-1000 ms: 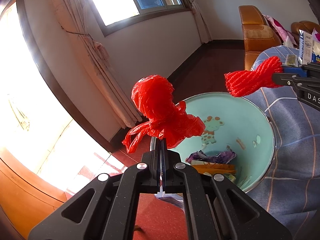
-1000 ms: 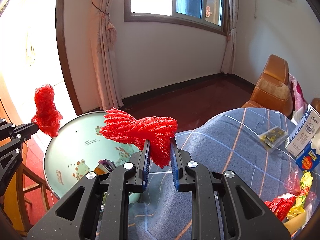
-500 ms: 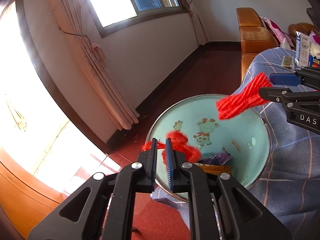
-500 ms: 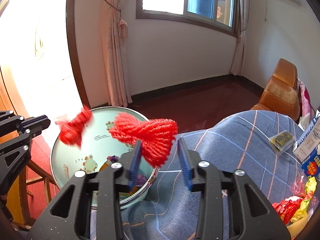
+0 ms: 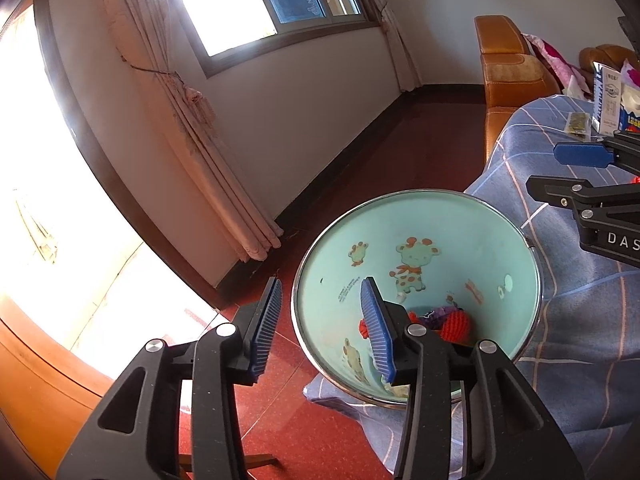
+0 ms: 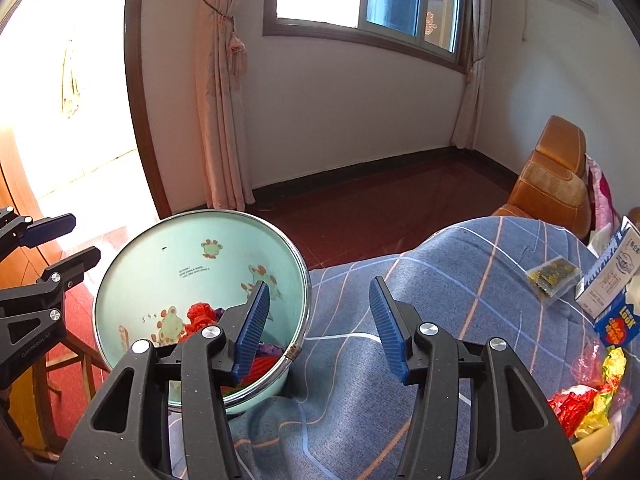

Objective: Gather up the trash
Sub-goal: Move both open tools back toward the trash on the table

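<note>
A mint-green bin (image 5: 420, 216) with cartoon animals stands by the cloth-covered table; it also shows in the right wrist view (image 6: 168, 256). A red foam net (image 5: 456, 322) and a red plastic bag (image 6: 202, 314) lie inside it among other scraps. My left gripper (image 5: 320, 328) is open and empty over the bin's near rim. My right gripper (image 6: 318, 326) is open and empty above the bin's right rim and the cloth. Each gripper shows in the other's view, the right (image 5: 580, 172) and the left (image 6: 56, 244).
The blue plaid cloth (image 6: 440, 280) carries a small dark packet (image 6: 552, 276), a white and blue carton (image 6: 612, 292) and red and yellow wrappers (image 6: 588, 396). An orange sofa (image 6: 556, 184) stands behind. Curtains (image 6: 220, 100), wall and red floor lie beyond the bin.
Both grippers opened. The red bag dropped from the left one and the red foam net from the right one, and both now lie in the bin.
</note>
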The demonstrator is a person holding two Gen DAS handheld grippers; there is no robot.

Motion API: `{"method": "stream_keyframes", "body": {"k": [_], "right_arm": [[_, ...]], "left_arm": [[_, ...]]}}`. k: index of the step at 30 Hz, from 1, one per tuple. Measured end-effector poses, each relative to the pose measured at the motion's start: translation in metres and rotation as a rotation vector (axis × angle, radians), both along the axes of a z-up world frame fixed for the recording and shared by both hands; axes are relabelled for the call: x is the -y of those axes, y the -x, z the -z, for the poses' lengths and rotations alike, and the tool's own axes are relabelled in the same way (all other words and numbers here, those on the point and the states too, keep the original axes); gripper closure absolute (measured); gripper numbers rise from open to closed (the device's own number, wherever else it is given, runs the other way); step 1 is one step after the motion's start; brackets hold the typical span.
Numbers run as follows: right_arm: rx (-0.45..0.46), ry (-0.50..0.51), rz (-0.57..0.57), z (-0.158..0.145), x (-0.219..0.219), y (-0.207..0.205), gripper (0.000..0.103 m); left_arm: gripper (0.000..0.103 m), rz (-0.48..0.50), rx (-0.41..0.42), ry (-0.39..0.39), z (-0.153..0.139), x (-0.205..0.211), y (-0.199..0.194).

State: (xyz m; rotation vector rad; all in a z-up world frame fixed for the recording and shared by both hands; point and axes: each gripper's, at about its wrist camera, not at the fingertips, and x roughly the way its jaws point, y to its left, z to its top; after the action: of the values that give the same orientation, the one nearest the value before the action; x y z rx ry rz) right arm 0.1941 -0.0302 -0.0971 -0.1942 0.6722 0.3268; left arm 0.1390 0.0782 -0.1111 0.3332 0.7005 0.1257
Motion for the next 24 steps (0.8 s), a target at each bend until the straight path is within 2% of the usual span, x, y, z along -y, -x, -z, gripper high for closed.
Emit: {"method": "stream_keyframes", "body": {"k": [4, 10, 13, 17, 24], "right_arm": [[-0.002, -0.018, 0.033, -0.004, 0.008, 0.005, 0.049], [0.017, -0.049, 0.118, -0.021, 0.042, 0.033, 0.045], [0.044, -0.056, 0.184, -0.032, 0.079, 0.062, 0.041], [0.067, -0.067, 0.291, -0.039, 0.133, 0.096, 0.039], [0.051, -0.113, 0.543, -0.025, 0.245, 0.156, 0.037]], "left_arm": [[0.048, -0.006, 0.003, 0.003, 0.001, 0.001, 0.002], [0.042, 0.040, -0.007, 0.033, 0.003, 0.021, 0.011], [0.037, 0.082, -0.007, 0.049, 0.002, 0.041, 0.020], [0.036, 0.160, -0.023, 0.062, 0.006, 0.074, 0.035], [0.033, 0.293, -0.053, 0.096, 0.010, 0.139, 0.061]]}}
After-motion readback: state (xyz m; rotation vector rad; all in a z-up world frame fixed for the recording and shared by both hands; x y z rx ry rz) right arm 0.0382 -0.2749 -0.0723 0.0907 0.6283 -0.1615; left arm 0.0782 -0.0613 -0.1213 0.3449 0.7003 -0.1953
